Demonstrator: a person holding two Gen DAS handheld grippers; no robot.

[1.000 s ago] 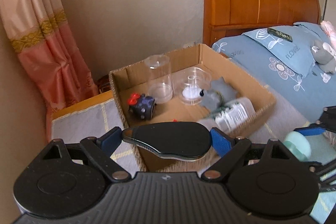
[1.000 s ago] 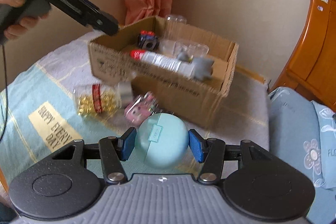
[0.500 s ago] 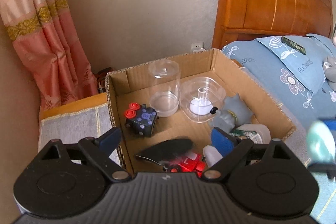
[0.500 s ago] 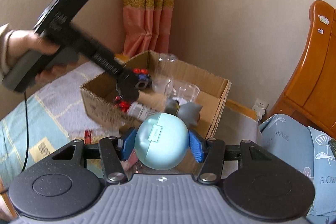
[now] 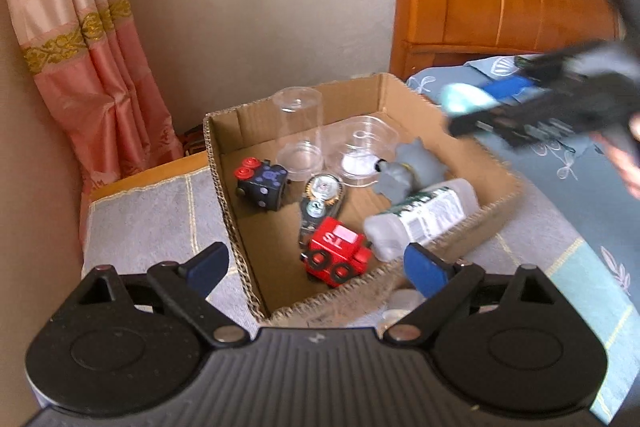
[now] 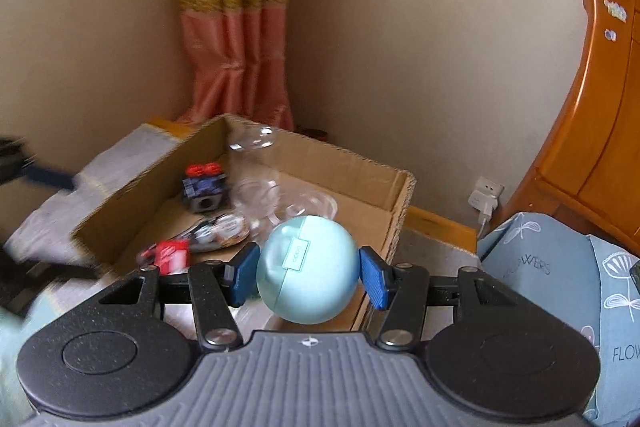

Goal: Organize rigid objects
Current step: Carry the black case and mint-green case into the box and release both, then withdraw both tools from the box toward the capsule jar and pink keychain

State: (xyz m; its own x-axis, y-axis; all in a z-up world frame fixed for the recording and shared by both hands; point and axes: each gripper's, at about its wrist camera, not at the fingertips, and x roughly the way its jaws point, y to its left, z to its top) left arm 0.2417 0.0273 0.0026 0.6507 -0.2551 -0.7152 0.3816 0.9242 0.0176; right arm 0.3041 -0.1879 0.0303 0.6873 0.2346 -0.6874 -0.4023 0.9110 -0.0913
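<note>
Now the left gripper (image 5: 316, 269) is hovering over the near edge of the cardboard box (image 5: 218, 163), jaws spread wide and gripping nothing; a second ago it was clamping a dark oval tape measure (image 5: 322, 197), which is now lying in the box beside the red toy train (image 5: 336, 253) and the labelled clear bottle (image 5: 424, 215). Meanwhile the right gripper (image 6: 307, 273) is carrying a pale blue ball-shaped case (image 6: 307, 269) above the box's near corner, jaws pressing its sides; the small label's writing is unreadable
</note>
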